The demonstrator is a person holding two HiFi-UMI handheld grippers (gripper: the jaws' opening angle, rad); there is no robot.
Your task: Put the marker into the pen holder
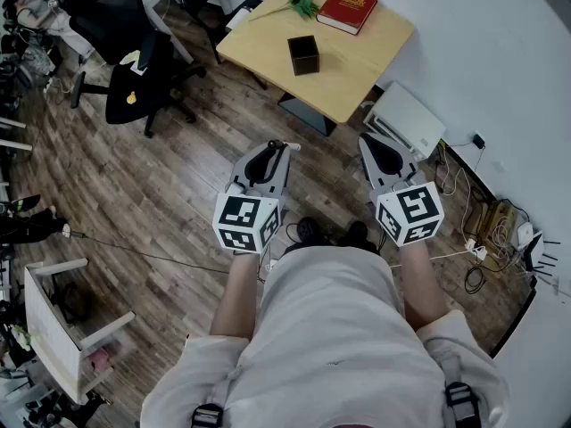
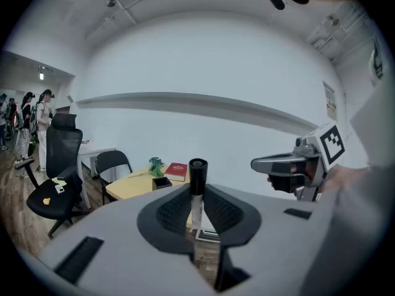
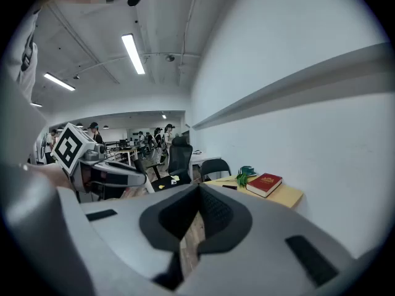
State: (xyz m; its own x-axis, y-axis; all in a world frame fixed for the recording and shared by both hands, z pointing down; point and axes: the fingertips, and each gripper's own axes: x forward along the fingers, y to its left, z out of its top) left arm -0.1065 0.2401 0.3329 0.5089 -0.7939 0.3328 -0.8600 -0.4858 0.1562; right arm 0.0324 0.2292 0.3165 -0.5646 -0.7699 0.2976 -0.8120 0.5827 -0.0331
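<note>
**Head view.** I hold my left gripper (image 1: 275, 150) and right gripper (image 1: 376, 143) side by side, low over the wood floor (image 1: 161, 194). The marker (image 1: 284, 146) pokes out at the left gripper's tip. The table (image 1: 352, 74) lies ahead, well apart from both grippers, with bare floor between. The holder (image 1: 303, 55) stands on it, nearer the edge on the chair side than the wall side. The book (image 1: 348, 7) lies near the far edge. A white box (image 1: 406, 119) sits on the floor just beside the table, against the wall (image 1: 500, 52), and cables run along the wall on my right. A chair (image 1: 134, 69) stands to the left of the table.

**Left gripper view.** My jaws pinch the marker (image 2: 197, 193) upright, its black cap above the tips. The holder (image 2: 162, 182) and book (image 2: 176, 171) are small and far on the table (image 2: 133, 189). The right gripper (image 2: 274, 165) floats level on the right, and the chair (image 2: 58, 165) stands at the left.

**Right gripper view.** My right gripper (image 3: 199, 193) has its jaws pressed together on nothing. The book (image 3: 264, 184) lies by the table's (image 3: 287, 195) wall-side edge, and the left gripper (image 3: 133, 176) is beside me on the left.
</note>
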